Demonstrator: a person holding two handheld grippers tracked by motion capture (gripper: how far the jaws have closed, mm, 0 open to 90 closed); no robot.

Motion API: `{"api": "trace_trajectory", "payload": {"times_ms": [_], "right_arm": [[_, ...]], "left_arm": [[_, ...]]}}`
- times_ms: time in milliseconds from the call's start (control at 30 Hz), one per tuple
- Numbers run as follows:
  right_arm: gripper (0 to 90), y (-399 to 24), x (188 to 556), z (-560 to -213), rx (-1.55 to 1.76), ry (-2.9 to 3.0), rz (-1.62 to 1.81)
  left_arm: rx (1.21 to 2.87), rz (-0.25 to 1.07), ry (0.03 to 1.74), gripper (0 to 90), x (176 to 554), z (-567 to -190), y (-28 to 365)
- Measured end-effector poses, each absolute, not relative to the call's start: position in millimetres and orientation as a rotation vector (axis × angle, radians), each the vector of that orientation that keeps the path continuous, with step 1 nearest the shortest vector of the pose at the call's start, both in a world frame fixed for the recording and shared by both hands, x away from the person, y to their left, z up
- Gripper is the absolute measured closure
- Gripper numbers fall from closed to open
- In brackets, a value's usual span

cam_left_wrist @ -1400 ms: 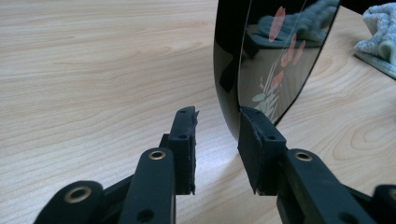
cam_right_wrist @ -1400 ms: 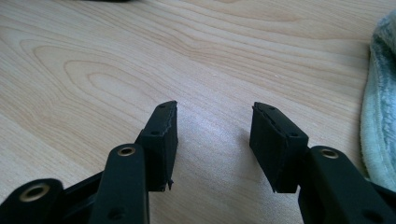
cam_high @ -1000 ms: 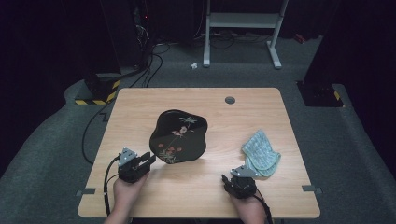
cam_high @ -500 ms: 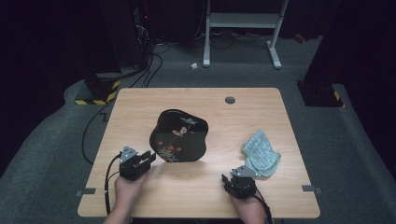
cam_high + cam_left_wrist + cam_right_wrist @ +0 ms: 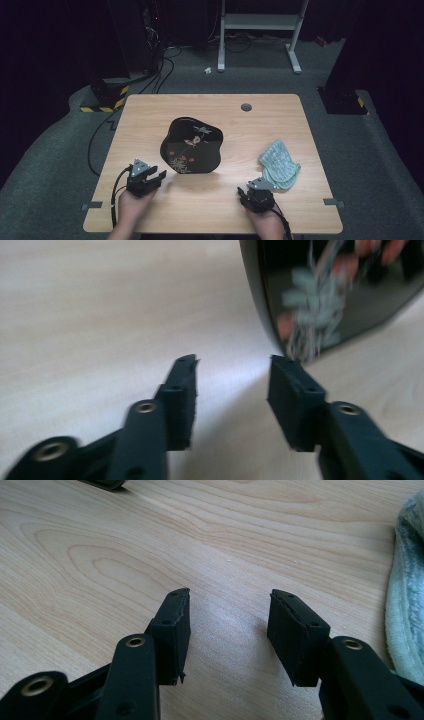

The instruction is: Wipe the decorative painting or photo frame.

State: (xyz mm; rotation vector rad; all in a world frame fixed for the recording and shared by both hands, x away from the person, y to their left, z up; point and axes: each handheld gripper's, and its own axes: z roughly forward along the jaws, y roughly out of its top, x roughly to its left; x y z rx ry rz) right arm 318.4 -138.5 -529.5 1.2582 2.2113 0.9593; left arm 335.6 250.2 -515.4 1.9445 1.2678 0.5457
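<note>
Surface (image 5: 150,115) w/ 1 black lacquer tray (image 5: 192,146) at centre, 1 pale green cloth (image 5: 280,163) at right. 2 tongs: left tongs (image 5: 152,178), just opened beside tray's near-left edge, hold nothing; right tongs (image 5: 243,193) part-open, empty, near cloth.

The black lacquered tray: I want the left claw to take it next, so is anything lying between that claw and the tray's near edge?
Nothing visible. The left claw, jaws just opened and empty, faces the black lacquered tray across bare table. The green cloth lies off by the right claw.
</note>
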Motion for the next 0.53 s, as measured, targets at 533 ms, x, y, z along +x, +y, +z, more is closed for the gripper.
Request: {"api": "trace_trajectory", "payload": {"times_ms": [533], "right_arm": [[51.0, -138.6, 318.4, -529.6, 1.257, 2.213, 0.962]], "left_arm": [[2.017, 0.552, 1.229, 25.7, 309.2, -535.1, 268.7]]}}
